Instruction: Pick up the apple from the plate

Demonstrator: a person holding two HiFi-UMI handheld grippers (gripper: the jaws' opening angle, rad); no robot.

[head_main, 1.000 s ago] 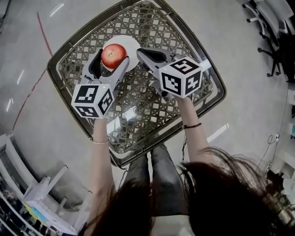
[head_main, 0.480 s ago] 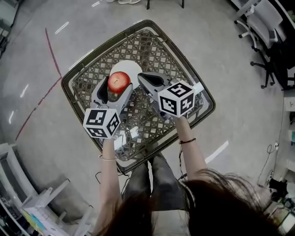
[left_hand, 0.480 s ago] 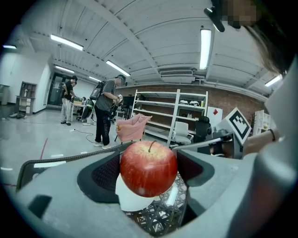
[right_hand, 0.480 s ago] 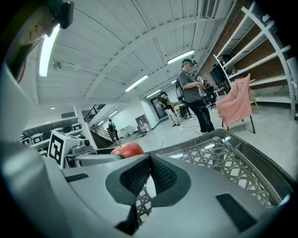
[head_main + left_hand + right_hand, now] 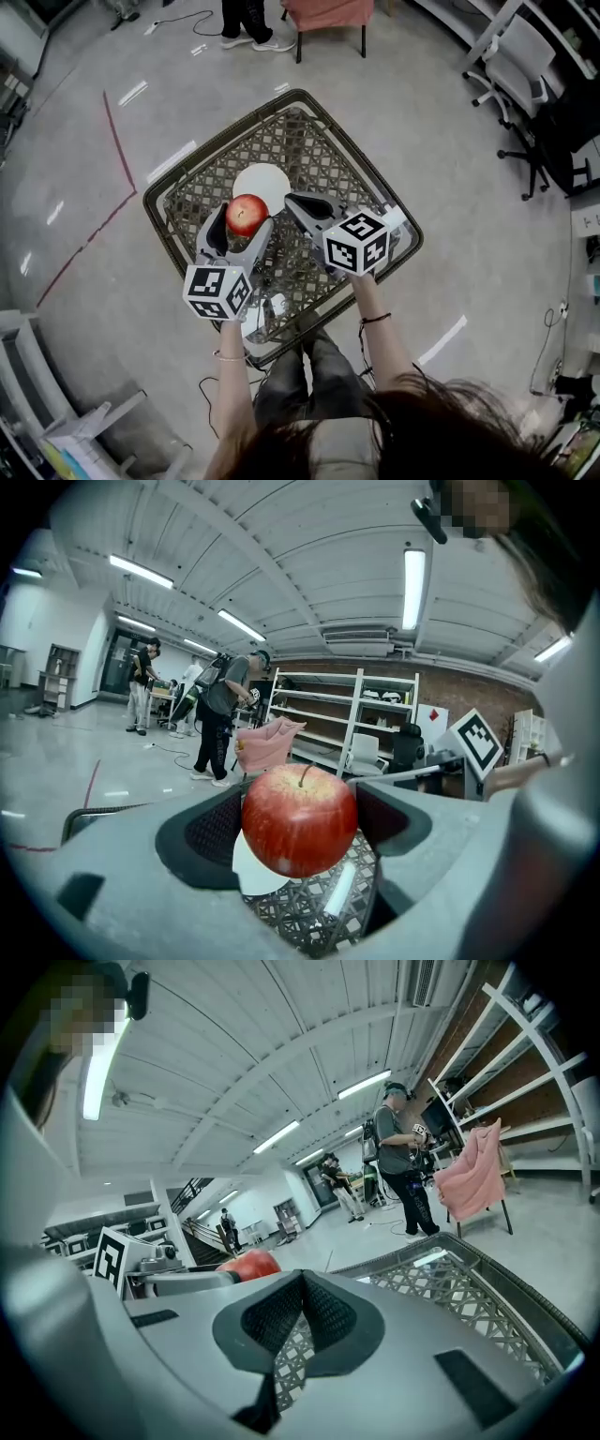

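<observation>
A red apple [image 5: 247, 215] is clamped between the jaws of my left gripper [image 5: 245, 217] and hangs in the air, clear of the white plate [image 5: 262, 182] on the woven table [image 5: 309, 141]. The left gripper view shows the apple [image 5: 300, 819] filling the gap between the dark pads, with the plate [image 5: 253, 878] below and behind it. My right gripper [image 5: 298, 207] sits just right of the apple, jaws pressed together with nothing between them. In the right gripper view the apple [image 5: 246, 1264] peeks over the left jaw.
The table is a square glass-topped lattice table with a dark rim [image 5: 394, 217]. A chair with pink cloth [image 5: 328, 17] and a person's feet [image 5: 247, 37] are beyond it. Office chairs [image 5: 525, 84] stand at the right. Shelving [image 5: 75, 431] is at the lower left.
Both grippers have risen and come back toward the person, and the apple has come up off the plate with the left gripper. The plate now lies bare beyond the apple.
</observation>
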